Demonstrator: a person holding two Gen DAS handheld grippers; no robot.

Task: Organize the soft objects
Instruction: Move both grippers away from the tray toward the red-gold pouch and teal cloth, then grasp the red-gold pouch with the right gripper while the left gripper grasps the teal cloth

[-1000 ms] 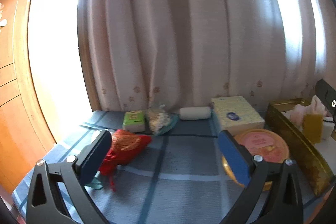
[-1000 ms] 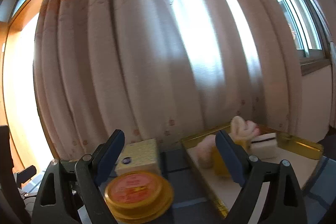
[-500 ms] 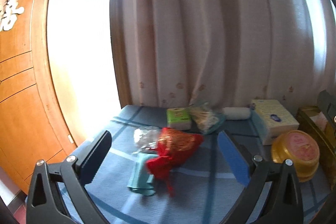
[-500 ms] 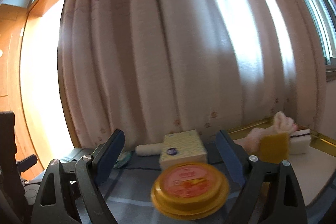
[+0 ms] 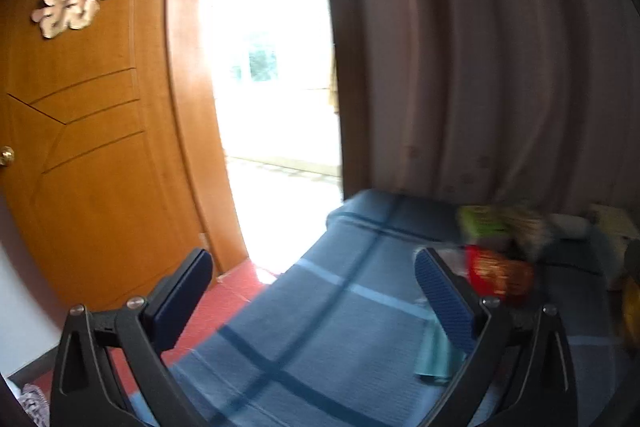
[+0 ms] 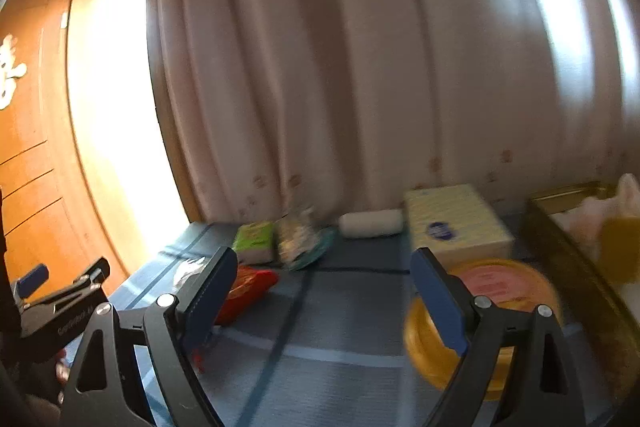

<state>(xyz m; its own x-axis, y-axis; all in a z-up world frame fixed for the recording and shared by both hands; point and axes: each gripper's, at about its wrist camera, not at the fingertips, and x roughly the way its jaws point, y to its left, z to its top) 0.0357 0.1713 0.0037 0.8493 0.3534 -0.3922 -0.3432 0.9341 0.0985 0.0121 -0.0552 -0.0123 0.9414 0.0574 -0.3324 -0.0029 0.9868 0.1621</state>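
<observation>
Left gripper point(image 5: 314, 291) spread wide and empty above blue cloth point(image 5: 320, 339), right gripper point(image 6: 324, 291) likewise wide, holding nothing, red pouch point(image 6: 248, 291) beside its left finger.

A red and gold pouch point(image 6: 248, 289) lies slumped at lower left of the right wrist view; behind it a green tissue pack point(image 6: 256, 241) lies flat, a crinkled clear bag point(image 6: 302, 239) just beside; a white roll point(image 6: 370, 223) lies on its side at centre.
</observation>
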